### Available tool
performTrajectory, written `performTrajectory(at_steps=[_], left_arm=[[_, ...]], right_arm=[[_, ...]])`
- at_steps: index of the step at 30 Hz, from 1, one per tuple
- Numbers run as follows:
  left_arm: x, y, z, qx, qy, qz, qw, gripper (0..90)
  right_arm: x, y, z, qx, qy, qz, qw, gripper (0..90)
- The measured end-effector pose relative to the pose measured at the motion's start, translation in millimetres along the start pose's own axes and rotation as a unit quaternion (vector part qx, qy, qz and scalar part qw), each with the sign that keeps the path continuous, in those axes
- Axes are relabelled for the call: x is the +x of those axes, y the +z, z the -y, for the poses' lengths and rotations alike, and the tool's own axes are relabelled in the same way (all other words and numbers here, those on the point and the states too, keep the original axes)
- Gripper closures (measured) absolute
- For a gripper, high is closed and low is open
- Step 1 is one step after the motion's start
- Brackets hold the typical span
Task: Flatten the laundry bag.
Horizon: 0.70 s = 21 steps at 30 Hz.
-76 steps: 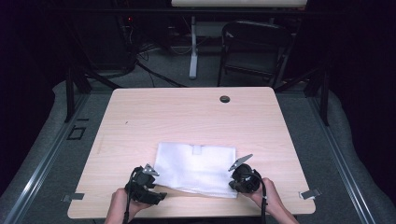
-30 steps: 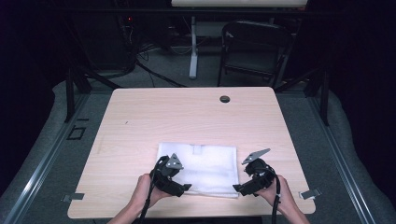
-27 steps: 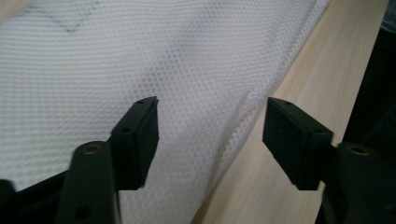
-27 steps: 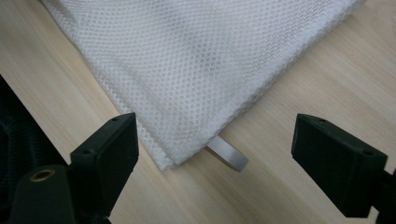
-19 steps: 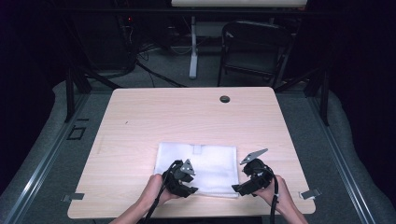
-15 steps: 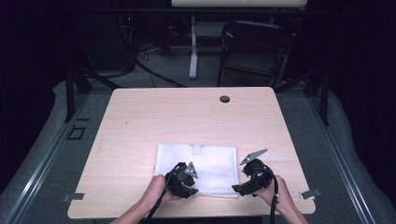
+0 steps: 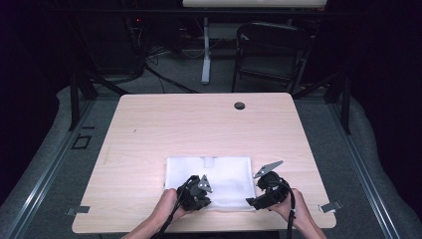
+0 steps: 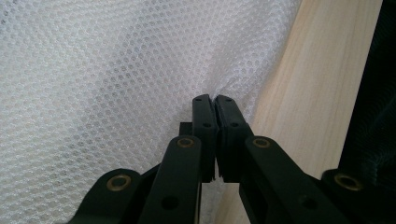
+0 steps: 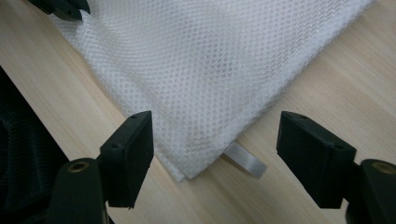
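One mesh cloth (image 7: 219, 177) on the table (image 7: 164, 129); left gripper (image 8: 215, 105) pinches its edge, right gripper (image 9: 215, 140) gapes wide over a corner.

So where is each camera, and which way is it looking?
High view: above the person's side, facing forward and down on the table; both hands and forearms show.
Left gripper view: on the left claw, looking along its jaws, pinched shut on the white mesh cloth.
Right gripper view: on the right claw, jaws apart around the cloth's corner.
All three share that cloth.
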<state>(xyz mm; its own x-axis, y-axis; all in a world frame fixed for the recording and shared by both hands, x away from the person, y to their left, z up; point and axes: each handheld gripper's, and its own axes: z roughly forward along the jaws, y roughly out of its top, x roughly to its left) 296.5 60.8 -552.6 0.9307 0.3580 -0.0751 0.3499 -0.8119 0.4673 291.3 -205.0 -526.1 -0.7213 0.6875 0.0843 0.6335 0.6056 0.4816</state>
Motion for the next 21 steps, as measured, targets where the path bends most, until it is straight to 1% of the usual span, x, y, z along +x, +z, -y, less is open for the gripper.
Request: performTrajectory(at_steps=[3,4,5,6,7,8,9,10,11,12,13,14,15,16,19,21], left_arm=[[0.8,-2.1,-0.3,-0.005,-0.004,0.001,1.0,88.1],[1.1,-3.1,-0.4,-0.007,-0.005,0.0,1.0,88.1],[1.5,-4.1,-0.5,-0.009,-0.008,-0.001,0.9999,88.1],[1.7,-4.9,-0.6,-0.012,-0.01,-0.001,0.9999,88.1],[2.1,-6.3,-0.5,-0.016,-0.012,-0.004,0.9998,88.0],[2.9,-7.5,-0.7,-0.016,-0.016,0.0,0.9997,88.1],[3.2,-8.3,-0.8,-0.017,-0.017,-0.003,0.9997,88.1],[3.8,-9.4,-0.5,-0.026,-0.021,-0.005,0.9994,88.1],[3.5,-10.0,-0.7,-0.03,-0.028,-0.004,0.9992,88.1],[4.1,-11.1,-0.8,-0.028,-0.027,-0.005,0.9992,88.1],[4.1,-11.7,-0.8,-0.031,-0.03,-0.007,0.999,88.1],[4.9,-12.6,-1.0,-0.029,-0.027,-0.008,0.9992,88.1],[4.6,-12.9,-0.9,-0.033,-0.031,-0.009,0.9989,88.1],[4.7,-13.1,-1.0,-0.034,-0.033,-0.01,0.9988,88.1],[5.2,-14.0,-1.0,-0.038,-0.035,-0.011,0.9986,88.0],[5.9,-14.7,-1.0,-0.038,-0.036,-0.012,0.9985,88.0]], right_arm=[[3.6,-1.5,-0.5,-0.007,-0.008,0.003,0.9999,34.5],[4.9,-2.0,-0.8,-0.011,-0.012,0.0,0.9999,37.0],[6.5,-2.6,-1.0,-0.017,-0.015,0.005,0.9997,40.4],[8.5,-3.1,-1.4,-0.021,-0.017,0.003,0.9996,42.6],[10.0,-3.8,-1.9,-0.023,-0.023,0.004,0.9995,45.5],[12.0,-4.4,-2.3,-0.026,-0.026,0.006,0.9993,51.3],[14.2,-4.8,-2.8,-0.029,-0.03,0.004,0.9991,55.0],[15.9,-4.9,-3.1,-0.029,-0.033,0.003,0.999,57.9],[18.7,-4.8,-3.7,-0.032,-0.041,0.001,0.9986,63.5],[21.6,-4.8,-4.5,-0.029,-0.047,0.0,0.9985,66.7],[23.7,-4.3,-4.9,-0.033,-0.052,-0.002,0.9981,70.3],[26.8,-3.9,-5.4,-0.036,-0.057,-0.004,0.9977,73.9],[30.8,-3.5,-6.3,-0.037,-0.065,-0.006,0.9972,76.9],[33.8,-2.6,-6.5,-0.04,-0.068,-0.01,0.9968,80.5],[41.9,0.3,-7.7,-0.042,-0.089,-0.013,0.9951,88.1],[45.6,2.3,-8.4,-0.042,-0.099,-0.016,0.9941,90.0]])
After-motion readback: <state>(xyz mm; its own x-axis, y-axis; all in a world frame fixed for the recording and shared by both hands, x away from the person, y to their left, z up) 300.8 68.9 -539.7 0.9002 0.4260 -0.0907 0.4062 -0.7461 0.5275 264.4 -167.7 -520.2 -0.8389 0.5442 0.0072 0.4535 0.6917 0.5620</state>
